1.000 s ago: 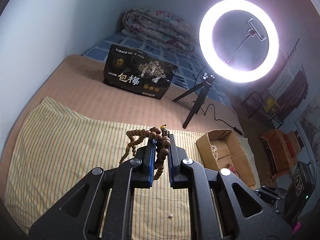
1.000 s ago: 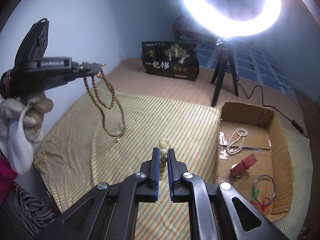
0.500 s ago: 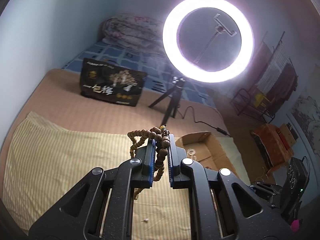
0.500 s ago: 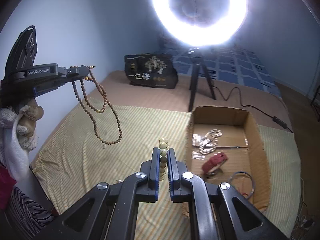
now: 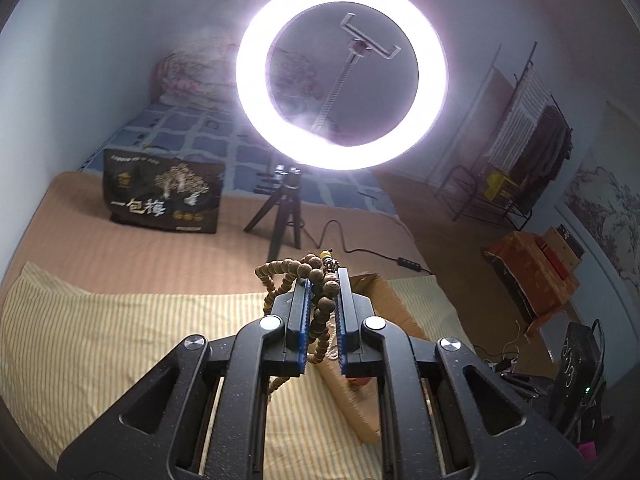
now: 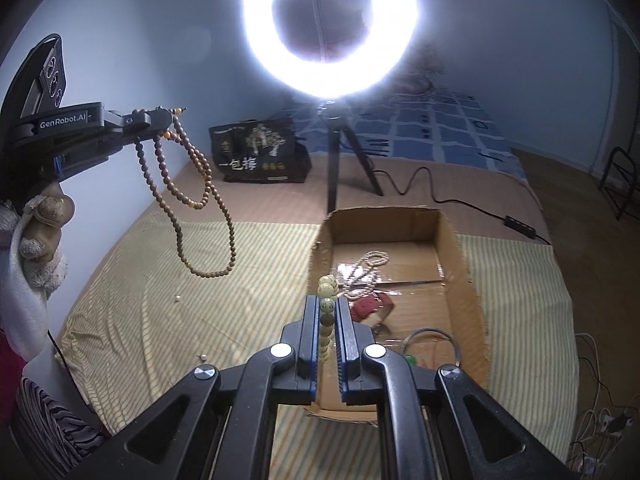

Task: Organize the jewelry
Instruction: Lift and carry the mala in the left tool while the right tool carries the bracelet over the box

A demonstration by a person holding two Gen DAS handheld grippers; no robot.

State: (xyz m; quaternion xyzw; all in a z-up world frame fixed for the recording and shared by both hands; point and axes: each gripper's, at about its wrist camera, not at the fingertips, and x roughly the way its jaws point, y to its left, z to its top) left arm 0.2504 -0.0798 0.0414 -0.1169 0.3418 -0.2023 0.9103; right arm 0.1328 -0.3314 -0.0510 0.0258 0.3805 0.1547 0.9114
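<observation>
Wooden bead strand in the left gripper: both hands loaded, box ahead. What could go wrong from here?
1. The wooden bead strand hangs in long loops from the left gripper; a loop might catch the cardboard box wall on the way in.
2. The pale bead bracelet sits thin in the right gripper and could slip.
3. Loose beads already lie on the striped cloth; easy to overlook.

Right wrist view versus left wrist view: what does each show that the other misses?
Only the right wrist view shows the cardboard box's contents, a pearl strand and a red item, and the pale bead bracelet. Only the left wrist view shows the clothes rack. Both show the brown bead necklace and ring light.
</observation>
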